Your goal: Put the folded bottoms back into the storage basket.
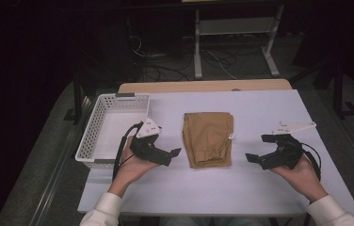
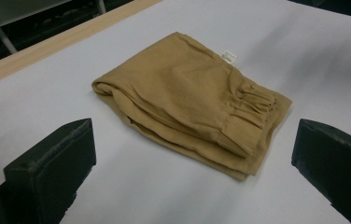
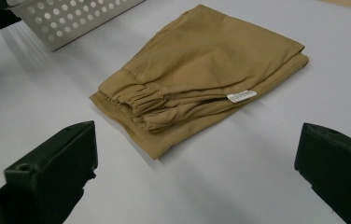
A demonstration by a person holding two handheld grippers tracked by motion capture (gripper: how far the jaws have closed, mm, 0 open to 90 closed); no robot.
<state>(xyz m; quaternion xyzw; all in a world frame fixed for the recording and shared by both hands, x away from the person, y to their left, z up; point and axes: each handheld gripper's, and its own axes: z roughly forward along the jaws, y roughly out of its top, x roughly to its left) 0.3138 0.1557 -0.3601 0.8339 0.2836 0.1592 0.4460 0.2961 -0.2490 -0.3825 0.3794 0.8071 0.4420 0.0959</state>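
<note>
A folded tan garment (image 1: 208,139) lies flat at the middle of a pale desk (image 1: 260,188), flanked by a person's two hand-held grippers. In the high view the left gripper (image 1: 168,156) sits just off the garment's left edge and the right gripper (image 1: 255,151) stands a little farther off its right edge, both pointing inward and neither touching the cloth. Both sets of jaws are spread wide and hold nothing.

The high view alone takes in the whole scene: a white perforated basket (image 1: 99,123) standing at the desk's left side behind the left hand (image 1: 130,167), the right hand (image 1: 302,172), white sleeve cuffs at the near edge, a strip of wood along the desk's far edge, and a metal frame and loose cables on the dark floor beyond.

The left gripper view brings out the garment's (image 2: 190,100) stacked folded layers and the gathered elastic waistband at its near right corner, with a small white label on the far edge. The right gripper view shows the same waistband from the opposite side, the label (image 3: 241,96) plainly on the near edge, and a corner of the basket (image 3: 71,21) behind the cloth (image 3: 201,70).
</note>
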